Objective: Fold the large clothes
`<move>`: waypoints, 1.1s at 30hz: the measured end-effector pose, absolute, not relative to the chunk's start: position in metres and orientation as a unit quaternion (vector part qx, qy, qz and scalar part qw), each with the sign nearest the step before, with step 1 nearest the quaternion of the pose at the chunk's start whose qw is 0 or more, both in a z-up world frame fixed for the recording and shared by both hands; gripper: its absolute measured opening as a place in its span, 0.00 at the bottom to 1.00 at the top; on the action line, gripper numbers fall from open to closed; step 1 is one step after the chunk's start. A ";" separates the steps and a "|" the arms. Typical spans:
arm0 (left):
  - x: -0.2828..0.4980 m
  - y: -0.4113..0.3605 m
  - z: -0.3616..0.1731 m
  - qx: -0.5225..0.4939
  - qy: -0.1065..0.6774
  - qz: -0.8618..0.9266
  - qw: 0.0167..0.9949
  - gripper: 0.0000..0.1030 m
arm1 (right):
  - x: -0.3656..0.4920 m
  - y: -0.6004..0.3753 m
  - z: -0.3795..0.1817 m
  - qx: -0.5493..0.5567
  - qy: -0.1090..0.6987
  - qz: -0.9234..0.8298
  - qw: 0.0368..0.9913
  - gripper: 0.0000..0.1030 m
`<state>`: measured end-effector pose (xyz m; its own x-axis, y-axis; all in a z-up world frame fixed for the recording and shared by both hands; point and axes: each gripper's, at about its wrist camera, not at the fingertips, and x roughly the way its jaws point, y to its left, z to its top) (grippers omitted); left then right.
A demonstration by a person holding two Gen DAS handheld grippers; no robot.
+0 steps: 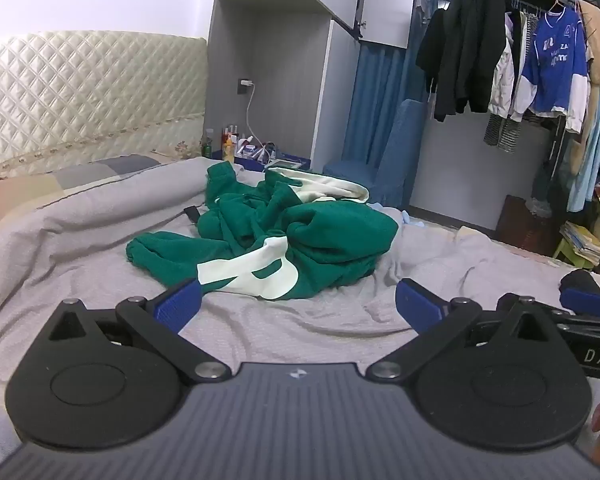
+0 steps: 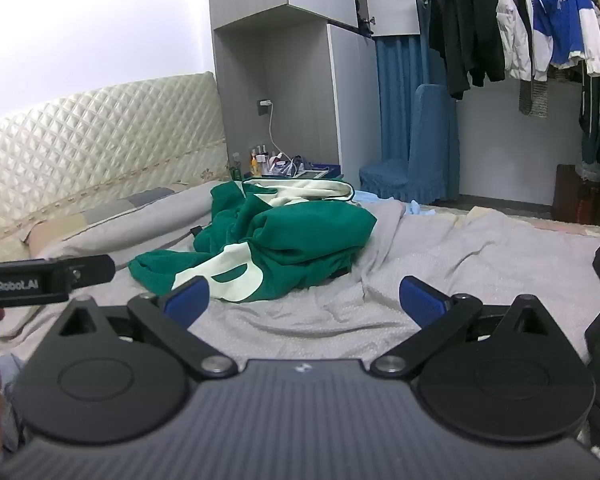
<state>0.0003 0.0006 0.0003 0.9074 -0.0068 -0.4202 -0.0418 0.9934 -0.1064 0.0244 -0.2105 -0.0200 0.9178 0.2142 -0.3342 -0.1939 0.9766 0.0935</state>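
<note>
Item: green sweatshirt (image 1: 284,236) lying crumpled mid-bed (image 1: 80,248), left hand-held gripper (image 1: 298,300) and right hand-held gripper (image 2: 304,300) hovering near it, both spread wide and gripping nothing; risk: pinching the loose grey sheet (image 2: 440,248) along with bunched layers.

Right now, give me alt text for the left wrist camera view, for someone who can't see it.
A crumpled green sweatshirt with large cream lettering lies in a heap on a grey bedsheet, untouched. The left gripper hovers in front of it, jaws wide open and empty. Behind stand a quilted cream headboard, a grey wardrobe and a rail of hanging clothes.
</note>
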 end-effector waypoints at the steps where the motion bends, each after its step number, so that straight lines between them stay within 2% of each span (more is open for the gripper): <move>1: 0.001 0.001 0.000 -0.056 0.216 0.010 0.975 1.00 | 0.025 -0.212 -0.020 0.040 0.175 0.107 0.978 1.00; 33: -0.007 -0.002 0.004 -0.056 0.204 0.008 0.977 1.00 | 0.017 -0.216 -0.019 0.033 0.171 0.104 0.979 1.00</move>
<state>-0.0068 -0.0021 0.0042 0.9165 -0.0071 -0.3999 -0.0383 0.9937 -0.1055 0.0172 -0.2161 -0.0189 0.9200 0.2155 -0.3273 -0.1932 0.9761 0.0995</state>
